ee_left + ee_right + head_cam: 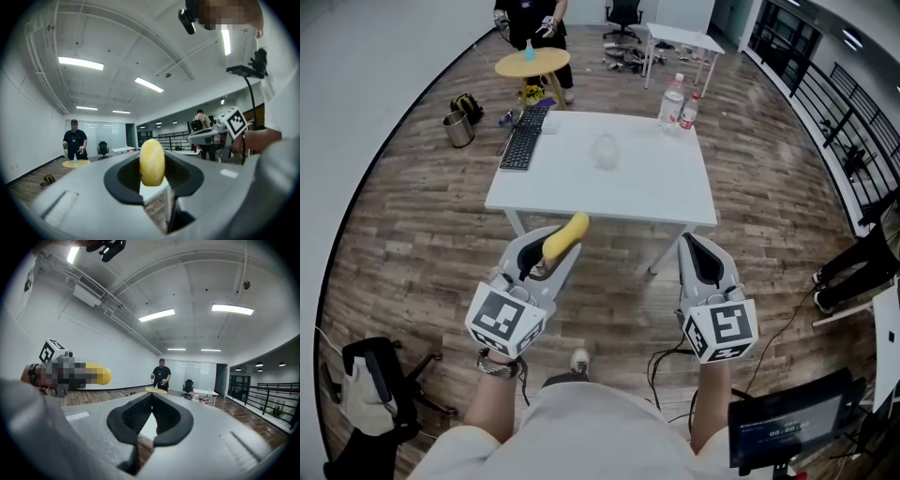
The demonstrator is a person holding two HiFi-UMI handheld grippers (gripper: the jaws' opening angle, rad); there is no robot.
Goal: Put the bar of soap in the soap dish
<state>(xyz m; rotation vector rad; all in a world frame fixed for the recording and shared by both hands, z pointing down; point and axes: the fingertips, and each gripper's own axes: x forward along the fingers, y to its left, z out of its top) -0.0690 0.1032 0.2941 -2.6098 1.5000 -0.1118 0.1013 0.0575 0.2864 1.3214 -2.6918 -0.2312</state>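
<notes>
- Left tool [546,261]: clenched on the yellow bar of soap [566,236], off the desk [661,192] at its 6 o'clock edge.
- Right tool [705,255]: jaws closed together, empty.
- Soap dish [605,150]: clear, sat on desk, 12 o'clock from soap, well apart.
- Keyboard [522,141]: lay at desk's 9 o'clock edge.

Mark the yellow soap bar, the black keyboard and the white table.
yellow oval soap bar [566,236], head view, its middle.
black keyboard [521,142], head view, middle keys.
white table [649,184], head view, bare top.

Both arms reach forward, level: left gripper [551,255] clamps the yellow soap [568,232]; right gripper's [694,246] jaws meet, empty.
</notes>
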